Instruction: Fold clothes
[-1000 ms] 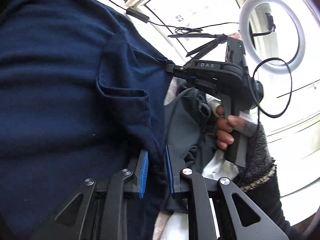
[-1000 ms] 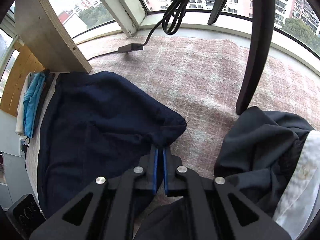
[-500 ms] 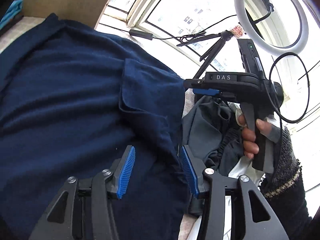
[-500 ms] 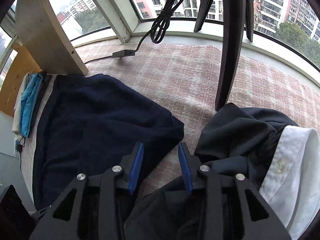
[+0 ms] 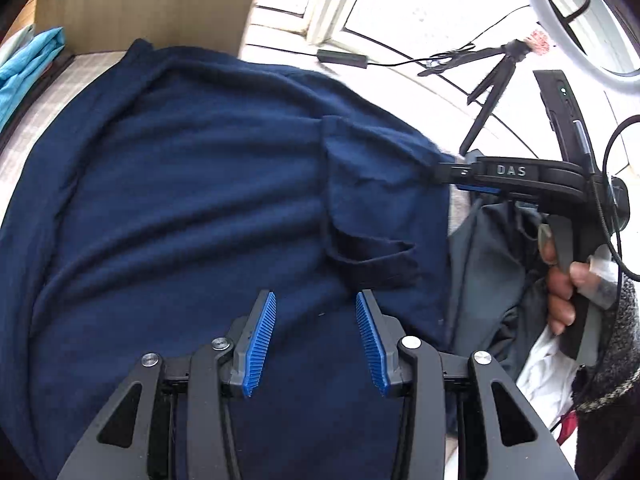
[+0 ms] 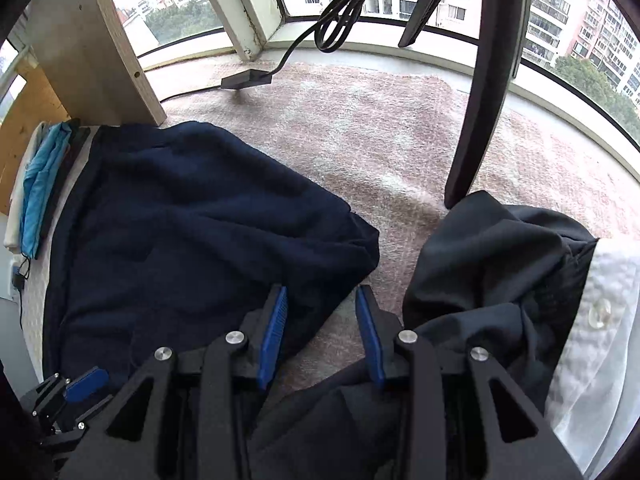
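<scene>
item: navy garment (image 5: 192, 216), lying spread over the pink woven mat (image 6: 400, 128), its far end reaching toward the wooden panel (image 6: 100, 52) at the mat's left corner, a folded flap with a dark cuff on its right side.

change noted: a second ago both grippers pinched the garment's near edge; both sets of jaws have just been opening. left gripper (image 5: 316, 344) now released, blue pads apart above the cloth, nothing pressed between them. right gripper (image 6: 322, 336) likewise released, pads straddling the garment's near right corner and bare mat. judgement: one fold is laid down and let go; the next grasp is not yet chosen.

left wrist view only: the right gripper from the side, held by a hand (image 5: 560, 288) in a grey knit sleeve, a ring light (image 5: 560, 40) on a small tripod.

right wrist view only: the heap of dark and white clothes (image 6: 520, 280) at the mat's right, unfolded; a folded blue stack (image 6: 40, 184) by the left edge.
</scene>
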Motion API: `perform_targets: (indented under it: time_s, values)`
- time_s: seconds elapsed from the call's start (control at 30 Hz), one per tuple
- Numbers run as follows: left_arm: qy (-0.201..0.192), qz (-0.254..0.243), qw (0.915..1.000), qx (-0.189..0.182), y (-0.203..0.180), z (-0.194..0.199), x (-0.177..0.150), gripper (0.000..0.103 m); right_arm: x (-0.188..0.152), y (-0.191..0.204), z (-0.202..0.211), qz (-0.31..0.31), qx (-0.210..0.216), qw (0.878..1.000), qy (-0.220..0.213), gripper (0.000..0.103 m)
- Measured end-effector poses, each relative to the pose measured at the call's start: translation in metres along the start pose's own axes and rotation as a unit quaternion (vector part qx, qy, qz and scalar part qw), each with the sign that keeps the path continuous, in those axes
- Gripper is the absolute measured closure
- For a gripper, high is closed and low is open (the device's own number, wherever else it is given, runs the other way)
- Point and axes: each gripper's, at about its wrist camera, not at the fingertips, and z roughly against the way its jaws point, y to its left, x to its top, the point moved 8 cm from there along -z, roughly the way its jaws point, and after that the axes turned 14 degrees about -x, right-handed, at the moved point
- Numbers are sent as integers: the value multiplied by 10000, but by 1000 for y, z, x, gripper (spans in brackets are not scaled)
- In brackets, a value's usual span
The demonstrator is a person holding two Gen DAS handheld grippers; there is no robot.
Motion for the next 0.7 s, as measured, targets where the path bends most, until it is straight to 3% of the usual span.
perform_targets:
  time_s: [0.1,0.2,0.23,0.27,0.3,0.37,0.4,0.47,0.57,0.7]
  values:
    - [10,-283,9995,153,-27,-19,12,39,0,5,-1,114,-64,9999,34,68]
    - [198,-423,9974,542,-28,-47,16,40,-2,10,-9,224,-131,9996,126,68]
    - [223,-366,9973,599,-24,-52,16,42,-2,14,-12,266,-172,9994,119,68]
    - [235,-258,9975,610,-20,-56,15,62,-2,17,-14,307,-211,9993,99,68]
    - [114,-171,9982,561,-15,-52,15,73,-1,19,-16,341,-242,9991,87,68]
    - [8,99,9994,338,-2,-39,13,83,1,20,-18,382,-321,9987,60,72]
    - [-14,193,9993,315,6,-31,10,83,2,18,-19,384,-380,9985,40,80]
    - [-37,335,9983,472,24,-16,0,81,3,13,-19,252,-306,9992,74,84]
    - [-94,798,9967,135,37,-1,-15,68,6,2,-20,-65,-140,9998,143,84]
    - [-146,711,9971,-246,21,9,-27,59,12,-11,-10,-596,129,9981,64,76]
